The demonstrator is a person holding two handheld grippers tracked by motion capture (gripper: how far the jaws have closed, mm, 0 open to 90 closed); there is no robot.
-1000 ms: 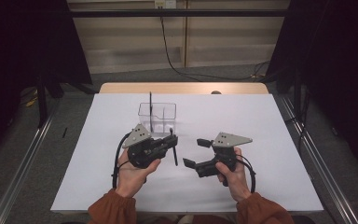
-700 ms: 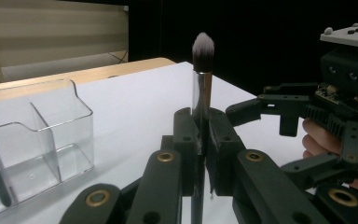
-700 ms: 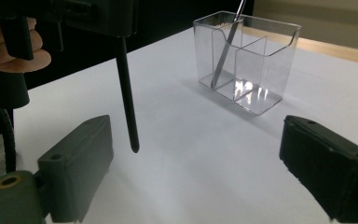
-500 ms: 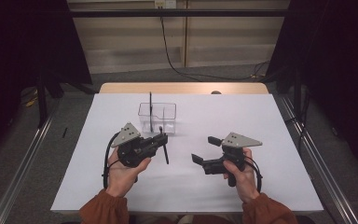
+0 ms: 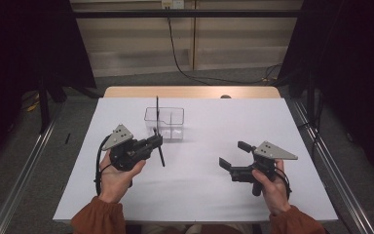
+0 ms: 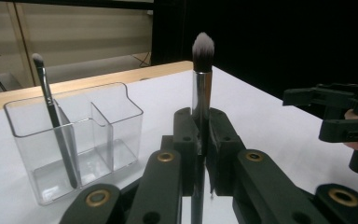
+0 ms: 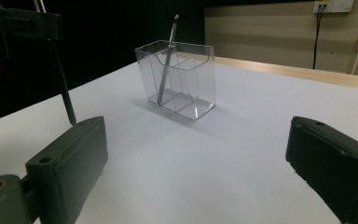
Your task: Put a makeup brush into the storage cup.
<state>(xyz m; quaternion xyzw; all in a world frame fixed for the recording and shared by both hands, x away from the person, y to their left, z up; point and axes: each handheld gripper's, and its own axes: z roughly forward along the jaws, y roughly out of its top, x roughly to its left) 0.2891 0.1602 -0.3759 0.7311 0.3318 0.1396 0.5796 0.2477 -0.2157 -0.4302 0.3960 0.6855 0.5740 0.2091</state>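
My left gripper [image 5: 157,140] is squeezed shut on a makeup brush with a shiny silver handle and a fluffy white-tipped head [image 6: 202,93]. The brush stands almost straight up between my jaws, with the soft head on top and the dark end of its handle hanging down below them. I am holding it up over the white table [image 5: 199,195], on the left side, near the clear plastic box with two little rooms inside [image 5: 168,122]. The box sits toward the far side of the table, just past my left gripper. One thin brush with a long dark handle [image 5: 157,111] is already standing in the left room of the box, leaning a bit. So I think one brush is put away and this second one is the next to go in. It is not in the box yet. I think I need to carry it over the box and let it down into one of the rooms, handle first. The right room looks empty to me. My right gripper [image 5: 231,155] is on the right side of the table, well apart from the box. Its jaws are spread wide and hold nothing at all.
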